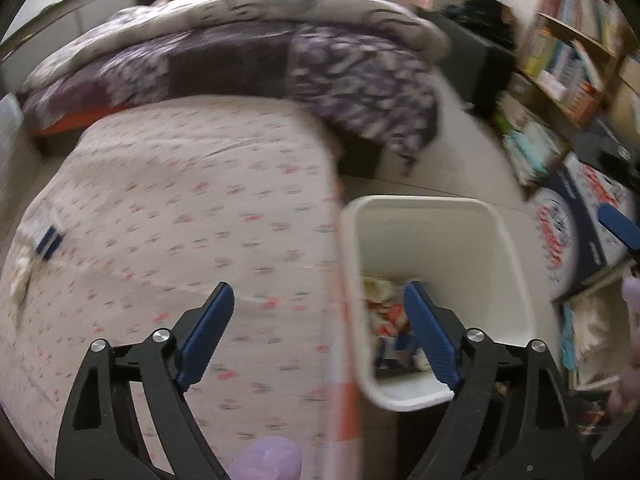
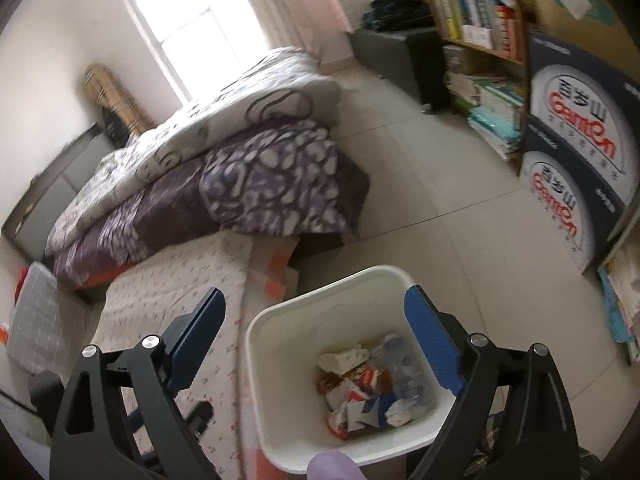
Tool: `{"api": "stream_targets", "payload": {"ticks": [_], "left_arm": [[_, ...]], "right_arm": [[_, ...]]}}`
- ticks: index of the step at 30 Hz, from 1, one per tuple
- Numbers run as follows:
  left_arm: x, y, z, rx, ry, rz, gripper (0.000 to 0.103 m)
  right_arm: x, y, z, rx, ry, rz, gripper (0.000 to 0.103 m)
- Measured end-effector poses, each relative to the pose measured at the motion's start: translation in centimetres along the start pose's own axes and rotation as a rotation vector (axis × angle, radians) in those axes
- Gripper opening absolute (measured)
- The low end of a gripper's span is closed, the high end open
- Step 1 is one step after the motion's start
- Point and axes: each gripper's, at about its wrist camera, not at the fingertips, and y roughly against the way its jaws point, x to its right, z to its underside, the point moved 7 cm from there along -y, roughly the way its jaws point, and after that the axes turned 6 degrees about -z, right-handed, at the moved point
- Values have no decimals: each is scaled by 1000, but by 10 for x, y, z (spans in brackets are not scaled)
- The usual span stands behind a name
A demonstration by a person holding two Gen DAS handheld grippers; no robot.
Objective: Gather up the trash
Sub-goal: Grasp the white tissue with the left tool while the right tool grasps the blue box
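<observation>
The left gripper (image 1: 318, 294) is held with its blue-padded jaws spread wide and nothing between them. Beyond its left jaw the pale bedsheet with small red and grey print (image 1: 180, 216) is spread, and a small blue-and-white wrapper (image 1: 48, 238) is seen far out to the left of that jaw, with pale crumpled scraps (image 1: 22, 276) just beside it on the sheet. The white rectangular plastic waste bin (image 1: 516, 256) is seen past the right jaw, whose pad overlaps its opening; crumpled red, white and blue wrappers (image 1: 390, 320) are piled at its bottom.

The right gripper (image 2: 314, 306) is likewise held wide apart and empty. The same bin (image 2: 288, 344) is framed between its jaws and nearer the right one, and the heap of wrappers (image 2: 360, 392) and a crushed clear plastic bottle (image 2: 400, 368) are seen inside. A folded purple-and-white patterned quilt (image 2: 260, 176) is piled on the bed ahead of the jaws. A dark blue printed carton (image 2: 576, 148) and a wooden bookshelf (image 2: 476, 20) are seen beyond the right jaw, on the pale tiled floor (image 2: 440, 200).
</observation>
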Motion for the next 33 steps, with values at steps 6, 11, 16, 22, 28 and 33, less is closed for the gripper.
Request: {"api": "stream_targets", "payload": {"ticks": [6, 11, 16, 22, 28, 33], "left_arm": [[-90, -20, 1, -54, 96, -160, 88], [-183, -32, 5, -108, 190, -285, 88], [-275, -39, 11, -150, 217, -443, 89], [-378, -56, 20, -190, 306, -576, 89], [-420, -86, 24, -229, 278, -525, 86], [-436, -88, 23, -234, 274, -345, 73]], "right_arm": [[-48, -27, 27, -93, 73, -40, 89], [-82, -49, 51, -169, 132, -64, 90], [-111, -68, 71, -228, 178, -76, 90], [-142, -91, 94, -271, 243, -90, 90], [-197, -125, 117, -287, 417, -119, 90], [-273, -160, 145, -342, 527, -250, 90]]}}
